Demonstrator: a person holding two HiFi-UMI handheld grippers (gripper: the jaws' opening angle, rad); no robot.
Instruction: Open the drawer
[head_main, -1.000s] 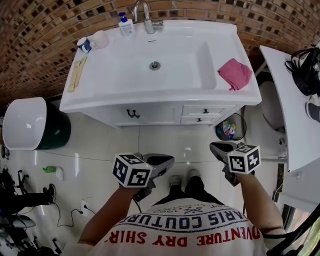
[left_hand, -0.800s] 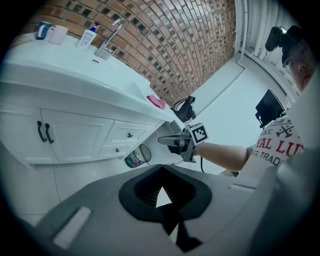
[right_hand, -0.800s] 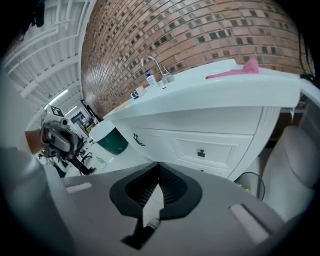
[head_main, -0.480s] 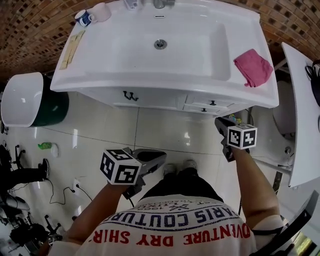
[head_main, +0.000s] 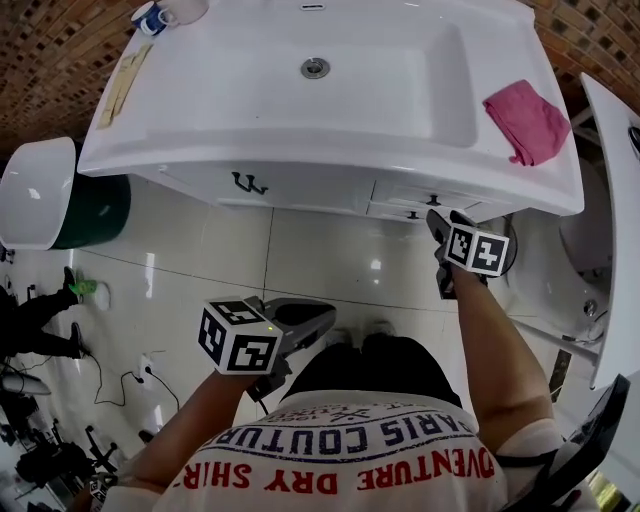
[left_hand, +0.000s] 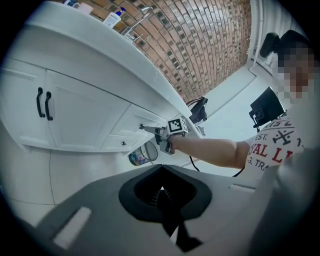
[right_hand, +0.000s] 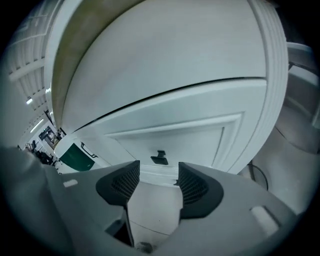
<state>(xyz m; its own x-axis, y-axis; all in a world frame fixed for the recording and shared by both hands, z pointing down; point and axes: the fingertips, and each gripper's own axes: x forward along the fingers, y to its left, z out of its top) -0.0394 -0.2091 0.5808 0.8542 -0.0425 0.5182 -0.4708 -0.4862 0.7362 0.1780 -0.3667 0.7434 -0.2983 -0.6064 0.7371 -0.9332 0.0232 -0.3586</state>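
Task thing: upper white panelled drawer with a small black knob, in the right part of the white vanity cabinet, under the basin; a second, lower drawer sits just beneath it.
Drawer state: shut, front flush with the cabinet face.
Right gripper: reached out to the drawer front; jaws wide and opening, nothing between them; the knob stands just beyond the tips, not yet between the pads.
Left gripper: held back near the person's waist, well apart from the cabinet; jaws together, empty.
Progress: approach about done; nothing gripped, nothing pulled.
Left to do, as judged: bring the jaws around the knob, close on it, draw the drawer out toward the person.
In the way: nothing between jaws and knob; the person's legs and feet stand on the glossy white tiled floor in front of the cabinet, which may limit how far the drawer can come.
On the desk top: pink folded cloth at the right of the basin; blue-and-white mug and a pale flat strip at the far left.
Cabinet left part: two doors with paired black handles.
Around: white-lidded dark green bin left of the cabinet; small round bin with colourful contents on the floor right of the drawers.
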